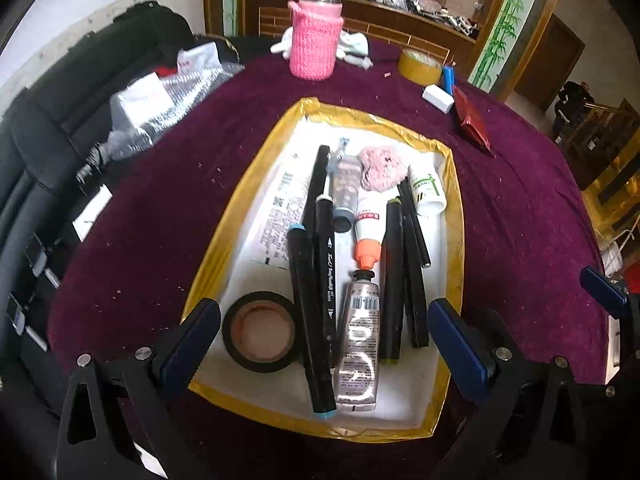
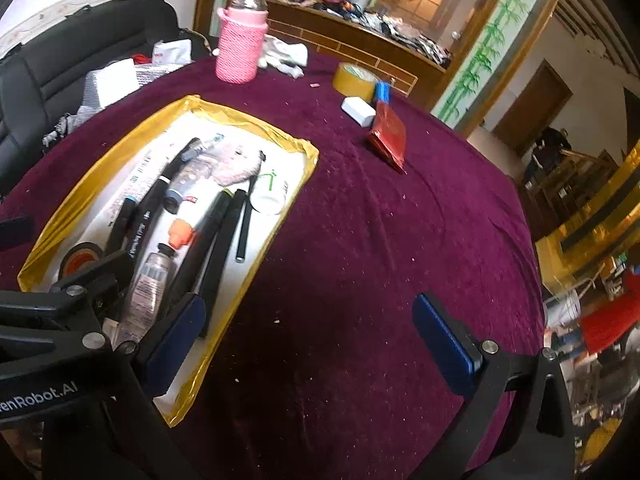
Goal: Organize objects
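Fingers (image 1: pixel 192 344) spread over tray (image 1: pixel 224 240) (both grippers).

Gold-rimmed white tray (image 1: pixel 236 216), black markers (image 1: pixel 310 320), pink knitted sleeve (image 1: pixel 314 42), maroon tablecloth (image 2: pixel 380 240).

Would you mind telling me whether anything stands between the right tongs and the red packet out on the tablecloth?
Nothing visible does. The right tongs hang open over bare purple tablecloth, and the red packet lies farther ahead with only cloth between. The yellow-rimmed tray sits off to the left, outside that path.
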`<state>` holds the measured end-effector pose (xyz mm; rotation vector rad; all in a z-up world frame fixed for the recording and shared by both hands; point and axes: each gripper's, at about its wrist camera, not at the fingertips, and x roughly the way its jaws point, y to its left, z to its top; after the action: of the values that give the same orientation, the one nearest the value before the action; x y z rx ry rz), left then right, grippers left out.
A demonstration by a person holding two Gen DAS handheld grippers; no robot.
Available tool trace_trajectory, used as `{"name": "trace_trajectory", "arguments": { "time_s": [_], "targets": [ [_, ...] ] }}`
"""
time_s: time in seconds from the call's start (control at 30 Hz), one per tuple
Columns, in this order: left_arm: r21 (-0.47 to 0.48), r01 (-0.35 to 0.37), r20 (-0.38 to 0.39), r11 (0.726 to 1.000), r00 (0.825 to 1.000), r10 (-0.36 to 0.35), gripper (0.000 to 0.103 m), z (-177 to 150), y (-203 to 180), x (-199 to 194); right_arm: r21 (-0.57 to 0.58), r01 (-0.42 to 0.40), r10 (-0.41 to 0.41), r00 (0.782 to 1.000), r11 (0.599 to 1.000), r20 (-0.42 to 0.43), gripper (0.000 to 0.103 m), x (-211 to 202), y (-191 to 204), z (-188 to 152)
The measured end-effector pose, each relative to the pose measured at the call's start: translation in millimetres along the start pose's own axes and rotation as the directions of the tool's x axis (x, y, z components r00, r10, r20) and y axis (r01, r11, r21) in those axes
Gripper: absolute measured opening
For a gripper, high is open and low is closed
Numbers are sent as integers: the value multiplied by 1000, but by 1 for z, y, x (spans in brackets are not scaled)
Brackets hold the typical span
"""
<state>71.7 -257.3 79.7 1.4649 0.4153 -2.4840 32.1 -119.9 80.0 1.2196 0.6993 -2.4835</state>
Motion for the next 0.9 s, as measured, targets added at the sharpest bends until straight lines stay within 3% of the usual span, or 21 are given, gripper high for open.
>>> {"name": "trace_trajectory", "arguments": {
  "time_s": [0.13, 0.9],
  "targets": [
    [28, -18, 1, 999, 1000, 18, 102, 3, 0, 2, 27, 29, -28, 999, 999, -22, 103, 3, -4, 1],
    [63, 49, -11, 997, 999, -48, 102, 13, 14, 4, 103, 99, -93, 994, 990, -63, 103, -2, -6, 3]
  ]
}}
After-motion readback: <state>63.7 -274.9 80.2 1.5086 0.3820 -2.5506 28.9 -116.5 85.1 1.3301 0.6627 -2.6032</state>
